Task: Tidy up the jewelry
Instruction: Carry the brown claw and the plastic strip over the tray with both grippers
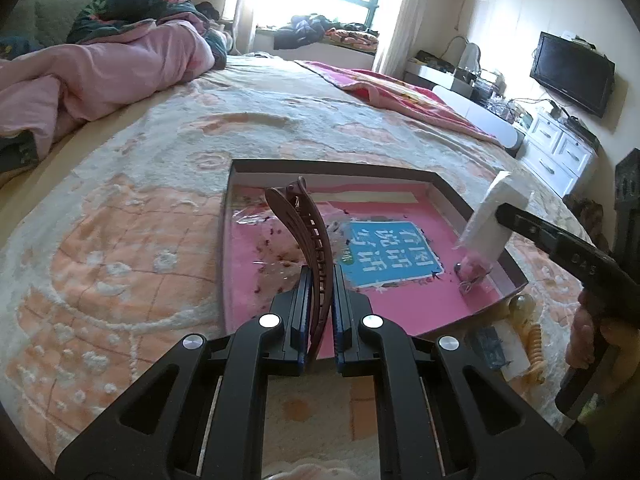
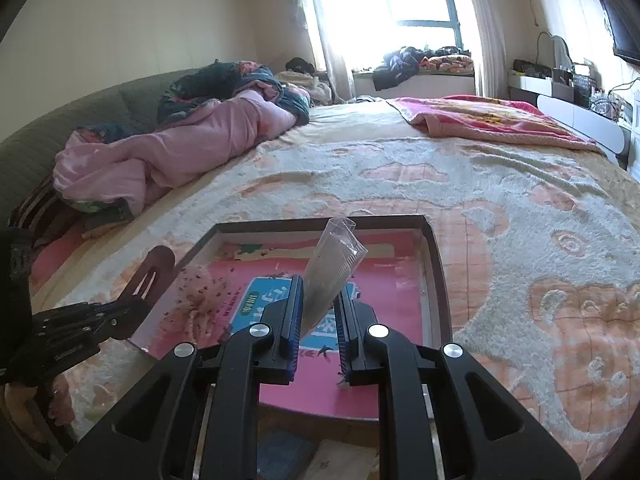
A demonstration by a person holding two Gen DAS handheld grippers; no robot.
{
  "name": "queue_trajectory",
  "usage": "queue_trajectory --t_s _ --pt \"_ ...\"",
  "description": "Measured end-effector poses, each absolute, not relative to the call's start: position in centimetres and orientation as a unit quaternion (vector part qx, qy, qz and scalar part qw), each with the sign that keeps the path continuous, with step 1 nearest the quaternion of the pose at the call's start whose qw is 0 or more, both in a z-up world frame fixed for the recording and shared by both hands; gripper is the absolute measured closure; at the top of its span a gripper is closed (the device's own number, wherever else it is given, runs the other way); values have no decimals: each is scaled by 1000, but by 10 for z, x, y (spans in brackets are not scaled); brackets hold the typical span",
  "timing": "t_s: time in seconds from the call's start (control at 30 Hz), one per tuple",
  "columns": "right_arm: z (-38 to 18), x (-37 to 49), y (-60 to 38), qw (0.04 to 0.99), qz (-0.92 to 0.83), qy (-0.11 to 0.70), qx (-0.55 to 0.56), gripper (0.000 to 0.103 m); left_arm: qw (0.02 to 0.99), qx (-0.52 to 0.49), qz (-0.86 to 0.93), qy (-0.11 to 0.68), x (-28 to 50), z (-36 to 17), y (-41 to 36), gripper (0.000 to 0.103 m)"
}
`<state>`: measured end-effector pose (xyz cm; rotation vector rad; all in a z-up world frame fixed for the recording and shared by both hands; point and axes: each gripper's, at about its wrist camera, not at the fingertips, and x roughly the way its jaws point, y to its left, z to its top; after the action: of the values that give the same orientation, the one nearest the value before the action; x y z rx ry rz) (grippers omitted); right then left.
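Observation:
My left gripper (image 1: pixel 321 280) is shut on a brown curved hair clip (image 1: pixel 308 232) that stands upright between the pads, over the near edge of a shallow box (image 1: pixel 332 166) with a pink floor and a blue label. My right gripper (image 2: pixel 320 292) is shut on a clear plastic packet (image 2: pixel 334 260) with grey contents, held above the same box (image 2: pixel 320 222). Each view shows the other tool: the right gripper (image 1: pixel 508 216) with its packet (image 1: pixel 486 232) over the box's right side, the left gripper (image 2: pixel 116 316) with the clip (image 2: pixel 154 268) at its left edge.
A clear bag of small dark pieces (image 1: pixel 276 240) and a small trinket (image 1: pixel 470 276) lie in the box. A yellowish spiral item (image 1: pixel 528 320) and a white card (image 1: pixel 492 348) lie beside it on the bedspread. A pink duvet (image 1: pixel 100 72) is heaped at the far left.

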<state>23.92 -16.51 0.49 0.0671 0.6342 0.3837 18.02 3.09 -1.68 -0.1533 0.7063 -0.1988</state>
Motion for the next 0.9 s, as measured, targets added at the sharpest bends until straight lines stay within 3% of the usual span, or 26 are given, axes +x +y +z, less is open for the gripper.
queue_trajectory --t_s 0.9 --pt "-35 280 -169 896 192 394 68 87 915 -70 -127 376 204 -38 7 99"
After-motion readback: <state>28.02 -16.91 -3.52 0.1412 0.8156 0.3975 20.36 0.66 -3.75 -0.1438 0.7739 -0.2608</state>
